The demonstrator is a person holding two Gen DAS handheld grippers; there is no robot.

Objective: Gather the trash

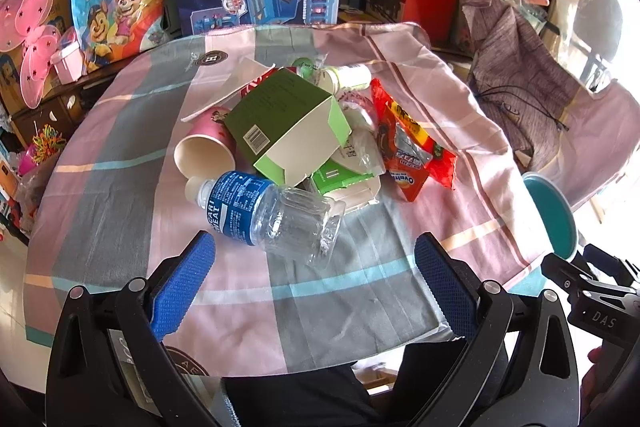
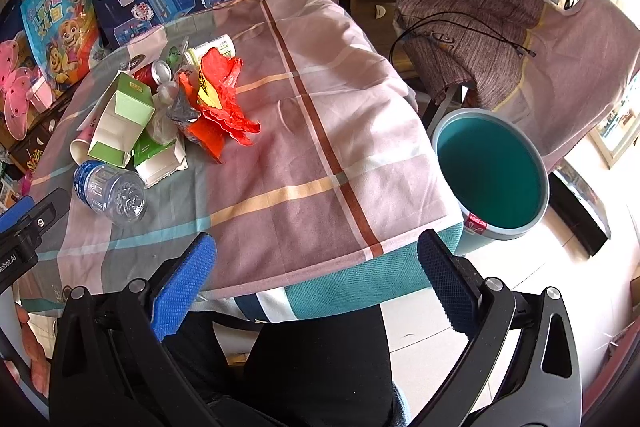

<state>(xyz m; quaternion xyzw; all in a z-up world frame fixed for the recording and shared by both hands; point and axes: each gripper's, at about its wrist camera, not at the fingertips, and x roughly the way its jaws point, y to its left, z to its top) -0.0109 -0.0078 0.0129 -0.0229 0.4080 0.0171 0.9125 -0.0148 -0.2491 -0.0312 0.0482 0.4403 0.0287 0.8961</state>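
On checked cloth [image 1: 120,187], bottle [image 1: 264,213] lying sideways, cap leftward, both claws released

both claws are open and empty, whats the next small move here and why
Probably ease the left claw forward and close it on the clear plastic bottle. The bottle lies on its side at the near edge of the trash pile, just ahead of the open jaws, with nothing on top of it. The teal bin stands empty beside the table, ready for it.
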